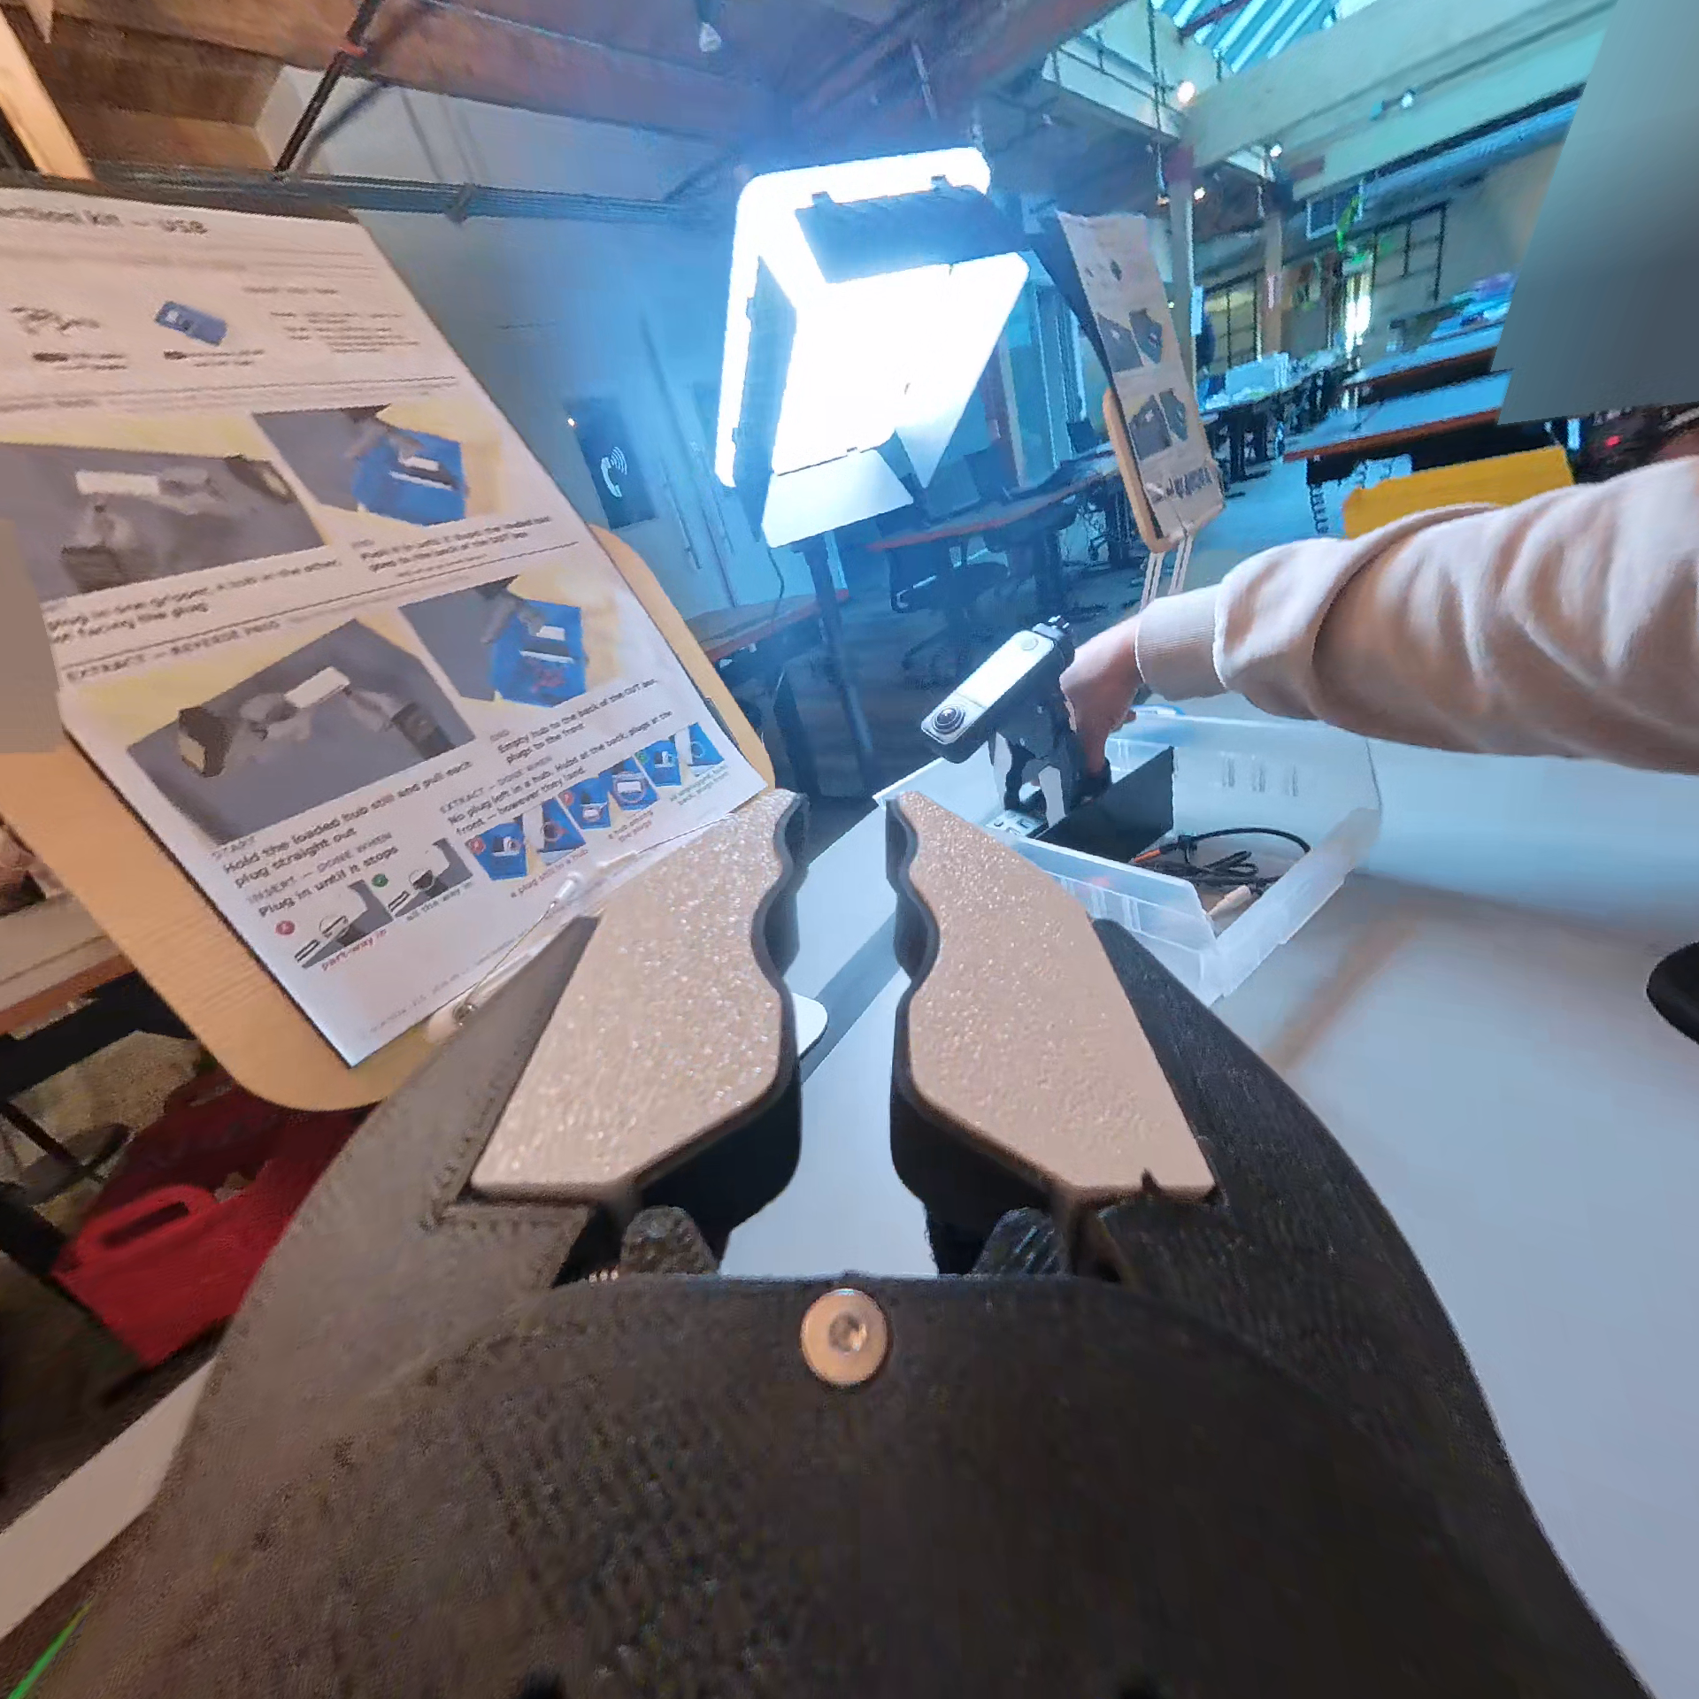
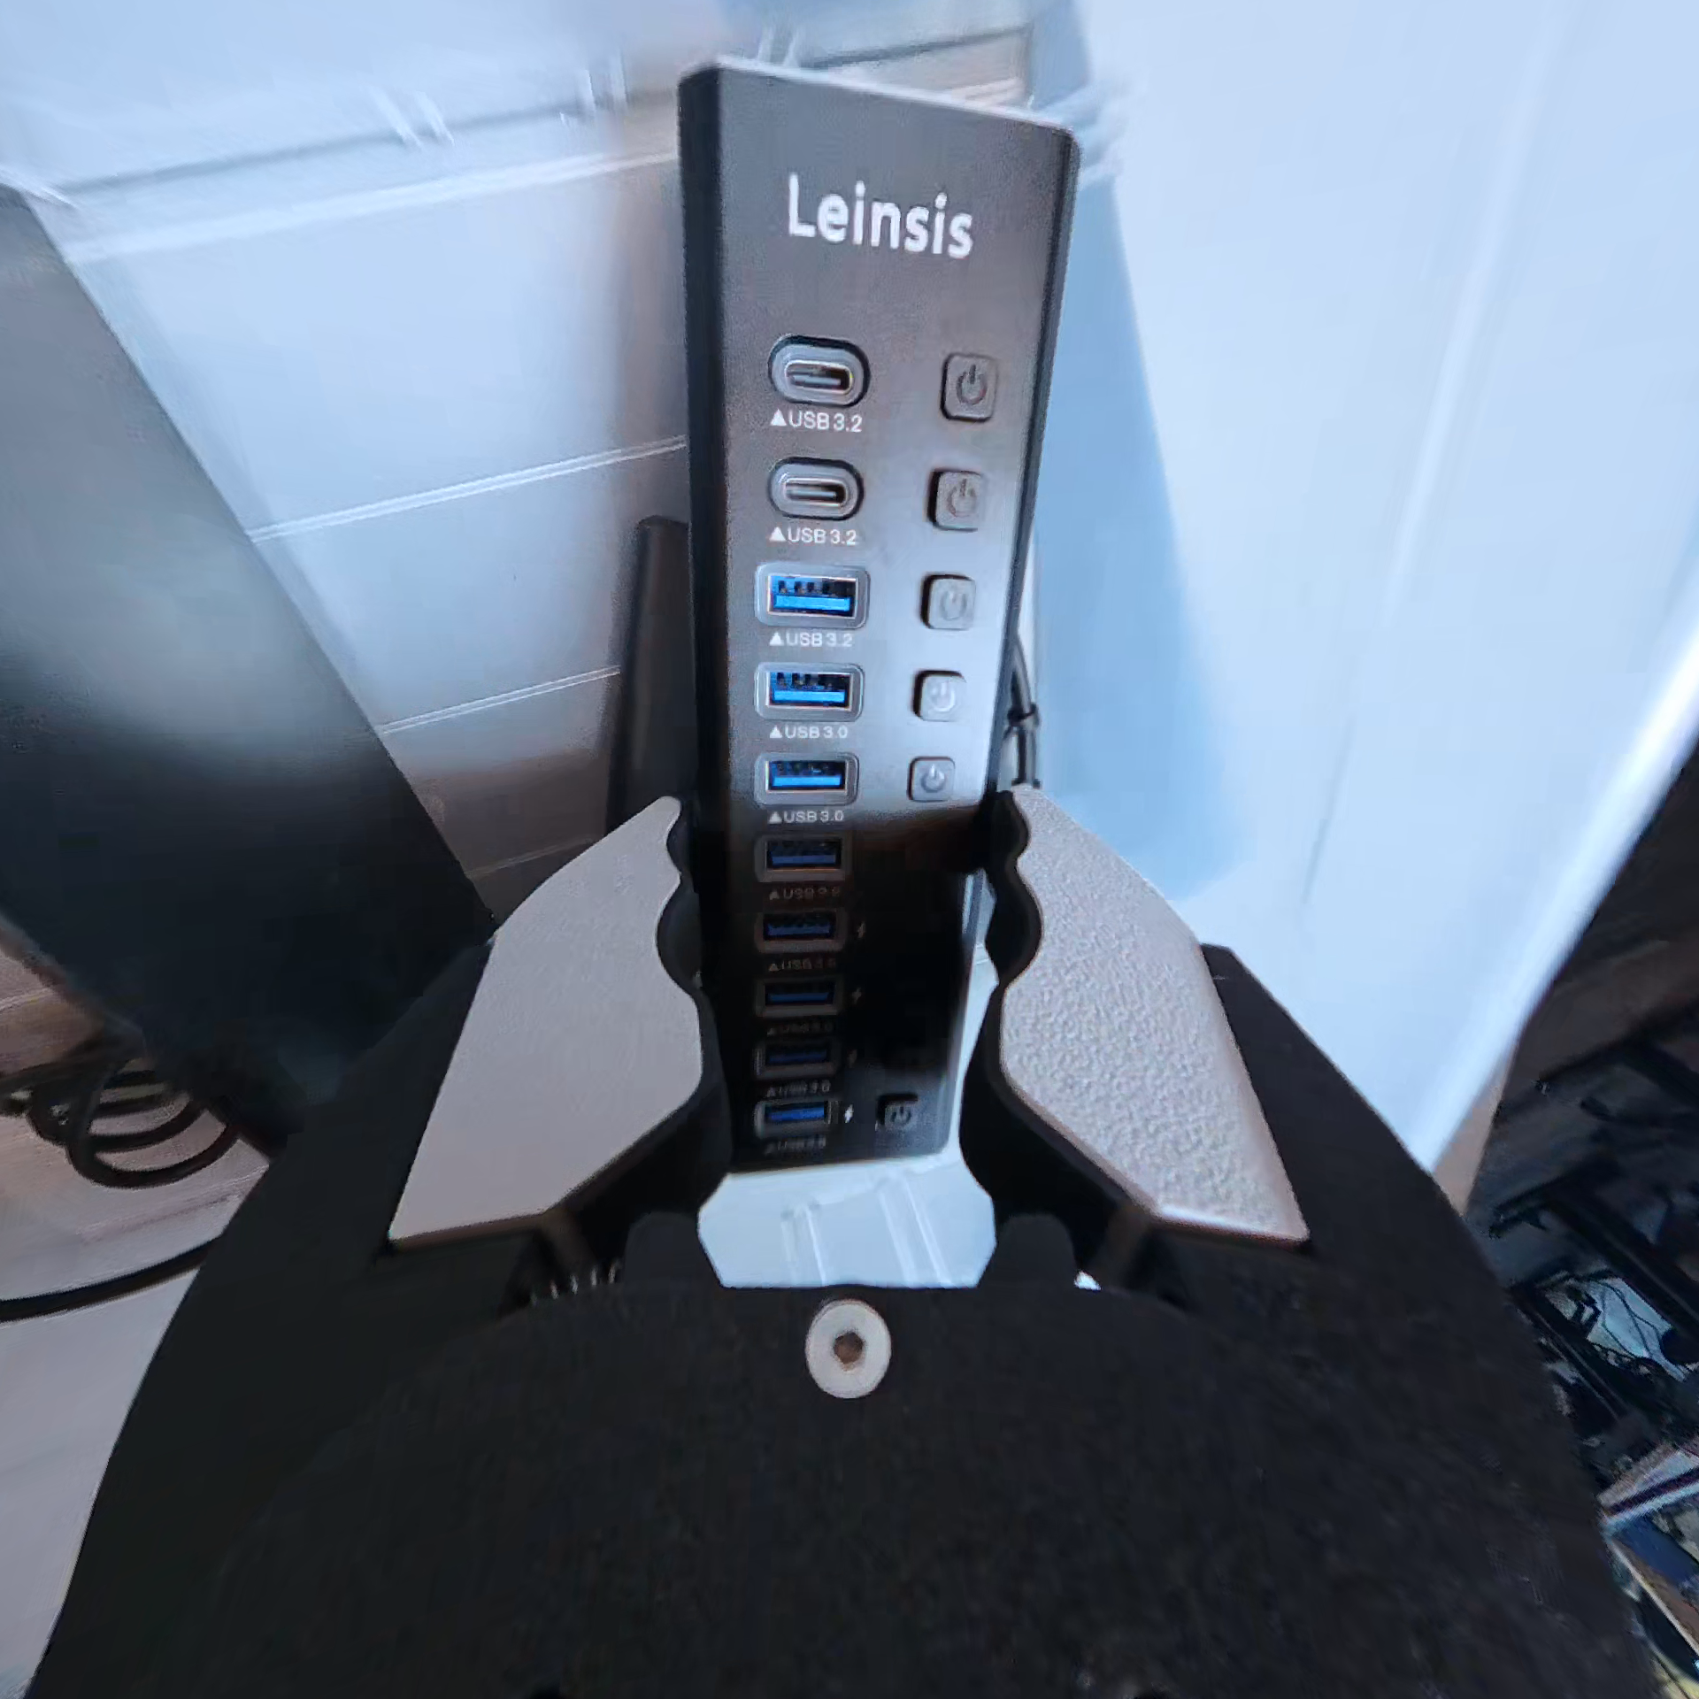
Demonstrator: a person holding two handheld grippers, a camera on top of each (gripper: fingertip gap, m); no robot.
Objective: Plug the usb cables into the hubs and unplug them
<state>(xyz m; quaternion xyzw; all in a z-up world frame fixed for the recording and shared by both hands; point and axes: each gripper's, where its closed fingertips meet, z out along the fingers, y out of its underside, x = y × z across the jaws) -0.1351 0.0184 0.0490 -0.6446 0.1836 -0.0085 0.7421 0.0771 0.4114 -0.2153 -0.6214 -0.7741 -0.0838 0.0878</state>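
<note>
Inside clear bin (image 1: 1287, 883): hub (image 2: 873, 598), cables (image 1: 1223, 850).

An industrial workshop or lab: exposed roof beams (image 1: 552, 55) at twelve o'clock, rows of workbenches (image 1: 1379, 386) at two o'clock, studio light panel (image 1: 864, 349) ahead

Two grippers: left gripper (image 1: 844, 818), right gripper (image 2: 841, 827). One black hub (image 2: 873, 515) between right gripper's fingers. On hub's face: two oval ports, eight blue rectangular ports, six round buttons visible. One clear plastic bin (image 1: 1287, 827). One person's hand (image 1: 1099, 685), one pale sleeve (image 1: 1434, 625). One instruction sheet (image 1: 303, 588) on tan board. One bright studio lamp (image 1: 873, 359). Cables in bin: number unclear.
</note>
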